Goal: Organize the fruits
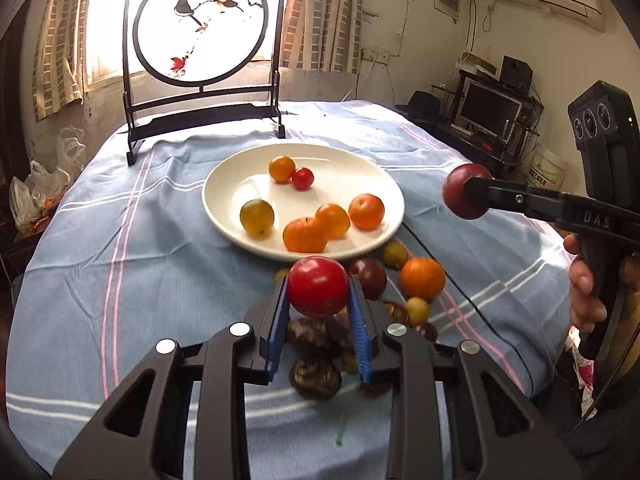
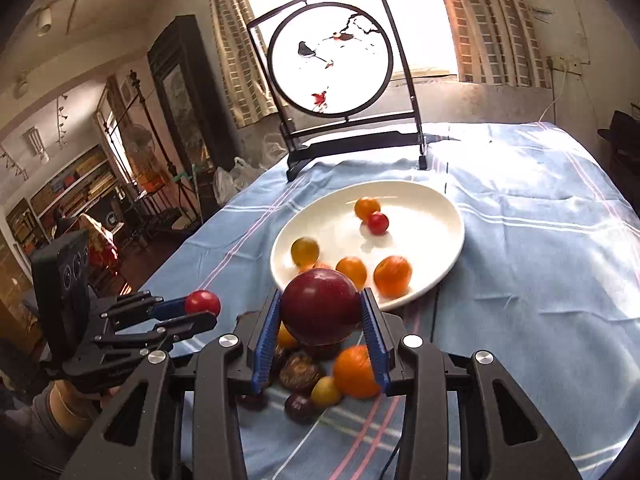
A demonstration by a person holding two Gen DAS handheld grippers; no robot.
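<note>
A white plate (image 1: 224,188) on the blue cloth holds several small orange, red and yellow-green fruits. My left gripper (image 1: 319,292) is shut on a red tomato (image 1: 318,286) and holds it above the cloth, just short of the plate's near rim. My right gripper (image 2: 321,312) is shut on a dark red plum (image 2: 320,306), also lifted near the plate (image 2: 440,208). The plum also shows in the left wrist view (image 1: 460,200), and the tomato in the right wrist view (image 2: 203,302). Loose fruits lie on the cloth under both grippers, among them an orange (image 1: 422,278).
A dark framed round bird screen (image 1: 200,32) stands at the table's far edge behind the plate. Brown chestnut-like pieces (image 1: 316,374) lie in the loose pile. A black cable (image 1: 472,304) runs across the cloth at the right. The table edge drops off on the left.
</note>
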